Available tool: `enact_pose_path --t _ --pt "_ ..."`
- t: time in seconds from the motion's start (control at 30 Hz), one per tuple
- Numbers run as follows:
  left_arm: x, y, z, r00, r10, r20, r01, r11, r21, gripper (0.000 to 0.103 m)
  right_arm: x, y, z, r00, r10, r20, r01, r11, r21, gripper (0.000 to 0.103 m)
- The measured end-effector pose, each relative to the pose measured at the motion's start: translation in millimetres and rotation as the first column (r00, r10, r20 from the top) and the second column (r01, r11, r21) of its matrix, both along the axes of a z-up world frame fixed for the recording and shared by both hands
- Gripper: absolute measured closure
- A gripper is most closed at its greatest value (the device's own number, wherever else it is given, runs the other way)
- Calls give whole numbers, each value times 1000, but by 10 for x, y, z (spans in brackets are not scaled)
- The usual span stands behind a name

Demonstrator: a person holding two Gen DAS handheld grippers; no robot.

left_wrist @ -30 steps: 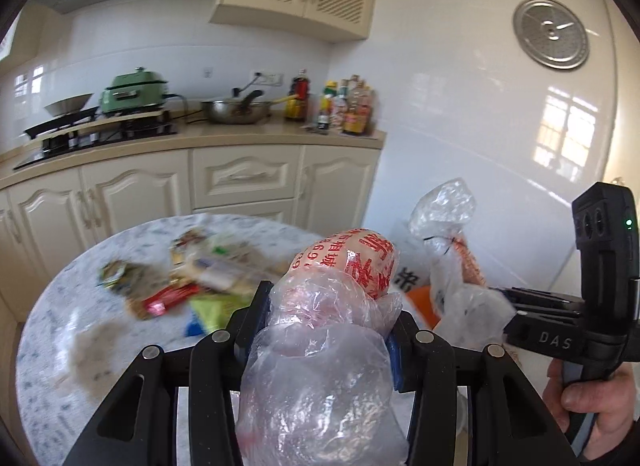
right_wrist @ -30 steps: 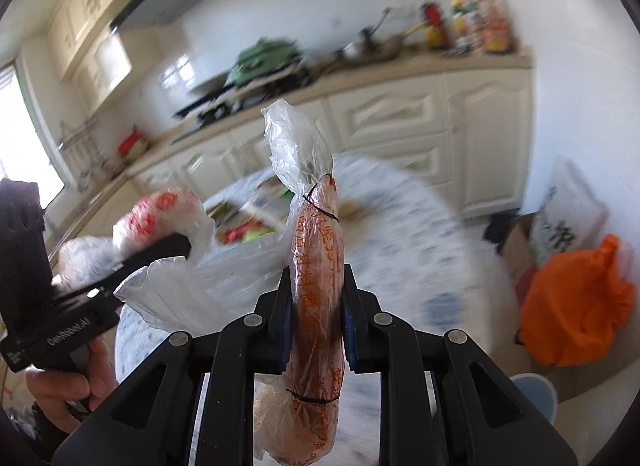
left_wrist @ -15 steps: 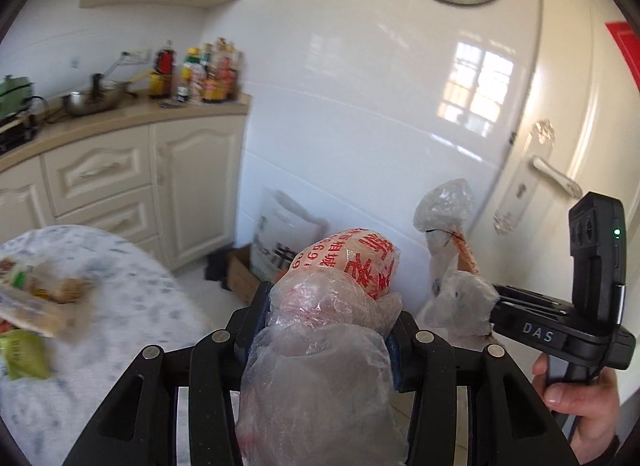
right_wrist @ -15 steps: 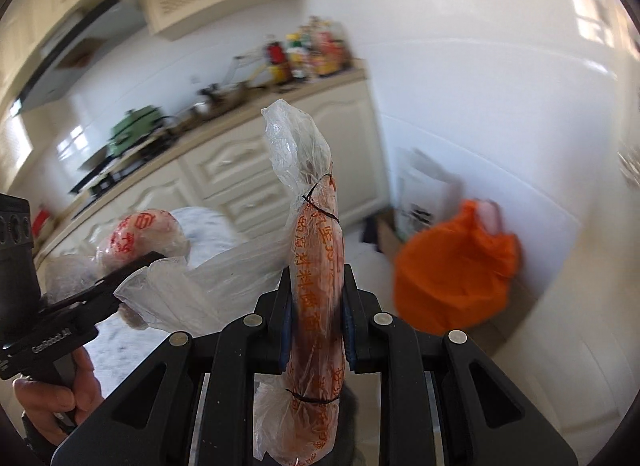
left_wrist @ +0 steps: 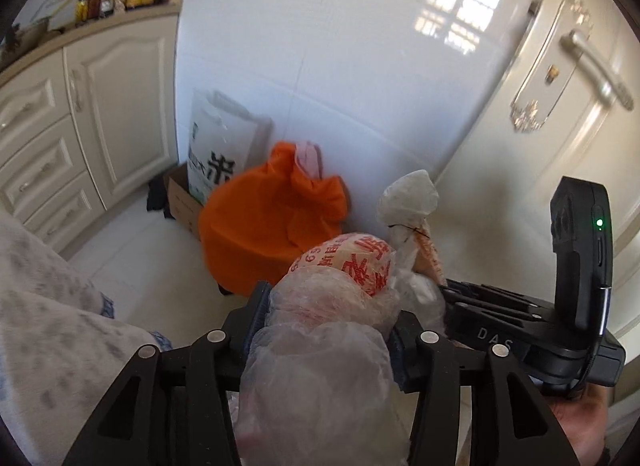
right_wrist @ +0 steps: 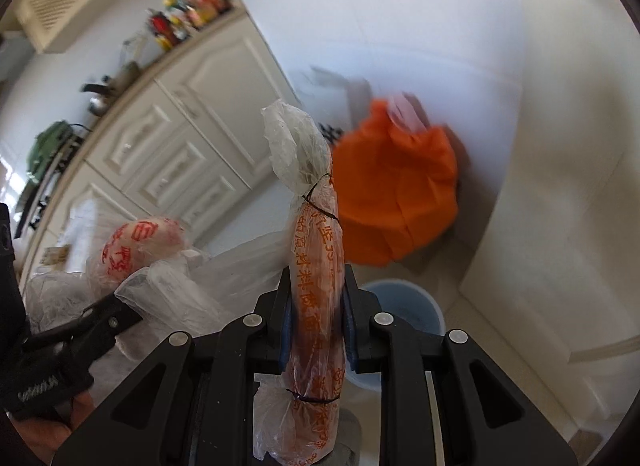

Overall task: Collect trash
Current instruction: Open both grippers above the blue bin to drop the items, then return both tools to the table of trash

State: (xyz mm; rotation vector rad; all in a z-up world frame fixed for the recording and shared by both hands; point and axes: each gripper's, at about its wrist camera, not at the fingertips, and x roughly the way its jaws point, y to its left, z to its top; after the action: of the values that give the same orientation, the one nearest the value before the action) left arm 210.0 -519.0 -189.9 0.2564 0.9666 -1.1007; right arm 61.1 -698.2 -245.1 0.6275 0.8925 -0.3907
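Left wrist: the left gripper (left_wrist: 326, 318), jaws just eased wider, cradles a crumpled bag (left_wrist: 340, 294); orange sack (left_wrist: 268, 229) at 11 o'clock.

Right wrist: the right gripper (right_wrist: 316, 306) pinches a wrapped roll (right_wrist: 318, 266), long axis upright; the bin (right_wrist: 416, 306) lies just behind, at 2 o'clock.

A crumpled clear plastic bag (left_wrist: 320, 350), printed with red characters on its rounded top, bulges upward as a loose wad, in front of the orange sack (left_wrist: 268, 221). A long, narrow plastic-wrapped roll (right_wrist: 318, 294) with orange lettering stands upright, tied with thin black thread near both ends, its twisted clear top flaring. It rises left of the orange sack, above a pale blue bin (right_wrist: 404, 306).
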Motion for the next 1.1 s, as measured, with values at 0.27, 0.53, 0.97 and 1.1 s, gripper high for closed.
enact_pose_path --t 0.27,0.53,0.97,1.1 --pt "2 -469 -105 996 2 90 -9 997 80 5 -187 -316 -452 994 -86 -65 91 992 85 52" --pt "-357 -87 121 981 43 189 -52 998 44 1 -280 -282 -339 991 -125 -45 127 990 68 1" --pt "-543 1292 902 933 241 269 -216 969 -117 1 48 374 436 995 -20 96 20 1000 9 0" --pt "-593 1890 1178 902 320 289 -280 944 -173 1 224 731 838 985 55 164 -50 998 -37 0"
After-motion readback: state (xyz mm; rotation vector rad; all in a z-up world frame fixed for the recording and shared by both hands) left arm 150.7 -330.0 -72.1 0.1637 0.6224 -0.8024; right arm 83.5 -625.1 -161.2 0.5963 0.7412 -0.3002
